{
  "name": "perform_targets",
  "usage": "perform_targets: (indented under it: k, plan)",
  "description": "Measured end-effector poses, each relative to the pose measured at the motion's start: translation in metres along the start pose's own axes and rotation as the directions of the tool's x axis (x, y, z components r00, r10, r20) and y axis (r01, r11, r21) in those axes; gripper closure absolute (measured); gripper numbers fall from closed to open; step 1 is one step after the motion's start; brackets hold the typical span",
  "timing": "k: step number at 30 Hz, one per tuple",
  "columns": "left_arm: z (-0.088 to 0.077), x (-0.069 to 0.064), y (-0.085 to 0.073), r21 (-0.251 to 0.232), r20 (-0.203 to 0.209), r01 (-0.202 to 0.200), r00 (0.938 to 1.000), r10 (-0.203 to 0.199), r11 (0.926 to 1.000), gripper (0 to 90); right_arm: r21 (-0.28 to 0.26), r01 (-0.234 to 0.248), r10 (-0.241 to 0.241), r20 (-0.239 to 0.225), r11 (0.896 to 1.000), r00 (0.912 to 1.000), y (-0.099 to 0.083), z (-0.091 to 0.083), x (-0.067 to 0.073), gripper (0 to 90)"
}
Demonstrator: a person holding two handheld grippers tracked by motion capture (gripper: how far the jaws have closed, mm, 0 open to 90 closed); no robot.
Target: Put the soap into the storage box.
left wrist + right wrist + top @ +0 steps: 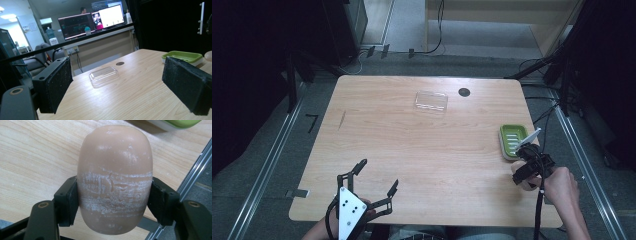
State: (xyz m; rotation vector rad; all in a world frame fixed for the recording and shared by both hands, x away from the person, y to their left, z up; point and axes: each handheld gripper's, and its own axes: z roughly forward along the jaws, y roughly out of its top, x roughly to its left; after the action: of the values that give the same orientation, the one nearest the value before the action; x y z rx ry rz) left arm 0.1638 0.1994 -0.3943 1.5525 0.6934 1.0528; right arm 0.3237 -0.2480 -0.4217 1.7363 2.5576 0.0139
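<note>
Right gripper (113,202) pinching a peach-coloured soap bar (114,177), held just beside the green soap dish (513,141) at the worktop (427,150) edge, probably slightly above the wood. Left gripper (374,182) spread wide, nothing between, well apart from the dish. Clear lid (431,101) far beyond the dish.

The light wooden table (427,145) carries a clear plastic lid (431,101) at twelve o'clock, a green soap dish (513,140) at three, and what looks like a dark hole (464,92) near one.
</note>
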Motion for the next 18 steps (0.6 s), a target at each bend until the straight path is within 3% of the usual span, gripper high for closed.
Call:
perform_targets:
  k: [18]
  plan:
    - [0.000,0.000,0.000,0.000,0.000,0.000,1.0000,0.000,1.0000,9.9,-0.029,0.000,0.001,0.017,1.000,0.9999,0.016,-0.010,-0.005,33.7]
